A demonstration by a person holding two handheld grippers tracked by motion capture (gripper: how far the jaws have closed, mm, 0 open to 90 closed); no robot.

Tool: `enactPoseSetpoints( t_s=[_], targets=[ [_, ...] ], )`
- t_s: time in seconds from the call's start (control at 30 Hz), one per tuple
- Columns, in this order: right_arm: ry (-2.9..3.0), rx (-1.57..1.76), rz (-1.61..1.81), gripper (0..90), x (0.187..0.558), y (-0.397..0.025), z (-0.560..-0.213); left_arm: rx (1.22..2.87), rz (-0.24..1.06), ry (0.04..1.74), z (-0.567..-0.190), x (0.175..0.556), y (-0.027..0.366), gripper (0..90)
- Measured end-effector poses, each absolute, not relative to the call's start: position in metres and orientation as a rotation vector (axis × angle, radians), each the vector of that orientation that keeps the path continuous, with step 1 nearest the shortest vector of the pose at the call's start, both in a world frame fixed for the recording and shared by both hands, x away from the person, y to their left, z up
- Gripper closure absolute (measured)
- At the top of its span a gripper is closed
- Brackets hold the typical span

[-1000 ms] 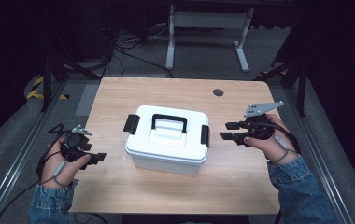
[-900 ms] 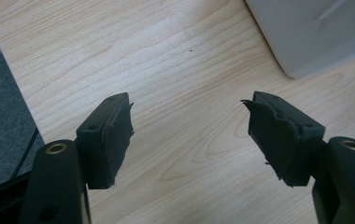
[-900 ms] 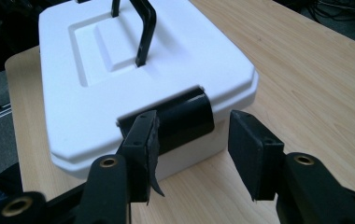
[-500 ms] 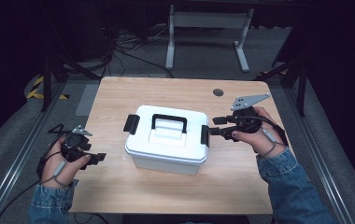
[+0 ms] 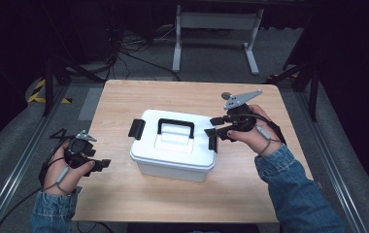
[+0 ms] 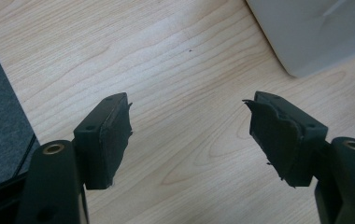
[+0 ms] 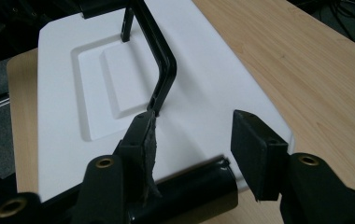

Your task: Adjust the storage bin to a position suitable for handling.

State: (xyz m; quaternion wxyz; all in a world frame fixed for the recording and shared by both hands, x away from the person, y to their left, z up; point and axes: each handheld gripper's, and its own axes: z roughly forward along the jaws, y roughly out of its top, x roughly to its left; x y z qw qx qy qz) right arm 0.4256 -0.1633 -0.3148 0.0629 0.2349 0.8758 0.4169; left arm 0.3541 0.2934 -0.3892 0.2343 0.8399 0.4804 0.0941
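Looked like a lab or recording studio setup, not anyone's home. The light wood worktop (image 5: 139,97) sat in a dark, black-draped space, with loose cables (image 5: 129,46) on grey carpet, a metal stand (image 5: 216,29) behind, and hazard-striped tape (image 5: 39,92) on the floor.

Box (image 5: 173,145) mid-table (image 5: 124,104); right gripper (image 5: 215,127) apparently at its latch (image 5: 212,142).
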Motion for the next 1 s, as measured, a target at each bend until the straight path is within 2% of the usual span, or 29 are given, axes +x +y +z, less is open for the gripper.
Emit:
enactPoseSetpoints(
  t_s=[0.63, 1.0],
  targets=[
    [2.745, 0.618, 1.229, 54.0, 0.441, -0.111, -0.324, 2.317, 0.233, 1.3, -0.391, 0.36, 0.288, 29.9],
    [2.769, 0.566, 1.2, 62.9, 0.448, -0.095, -0.326, 2.318, 0.234, 1.299, -0.392, 0.359, 0.289, 29.8]
  ],
)
